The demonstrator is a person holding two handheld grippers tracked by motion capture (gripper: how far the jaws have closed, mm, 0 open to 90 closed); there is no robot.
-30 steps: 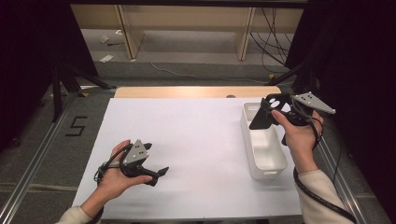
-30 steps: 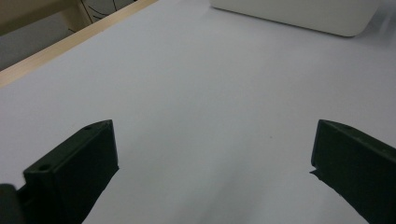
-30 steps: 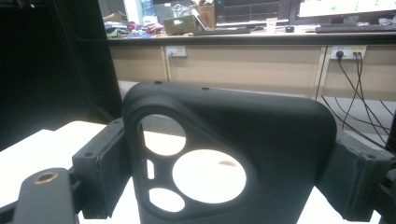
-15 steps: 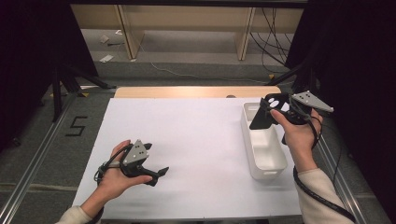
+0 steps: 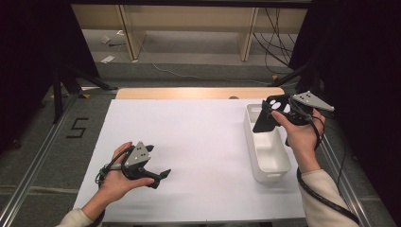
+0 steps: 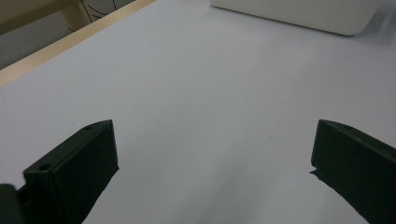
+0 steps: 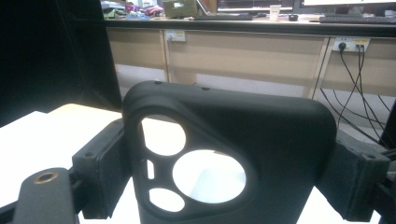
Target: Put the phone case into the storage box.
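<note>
- Phone case (image 7: 233, 158) clamped in right gripper (image 5: 279, 113) above white bin (image 5: 267, 156); position unchanged over the last second, so drop pending.
- Left gripper (image 5: 158, 177) jaws spread, empty.

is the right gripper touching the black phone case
Touching: in the right gripper view both pads of the right gripper press the black phone case's side edges.

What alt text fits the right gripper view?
A black phone case with round camera cutouts stands clamped between the right gripper jaws, one jaw on each side edge. Behind it are a white table, wooden cabinets and dangling cables.
</note>
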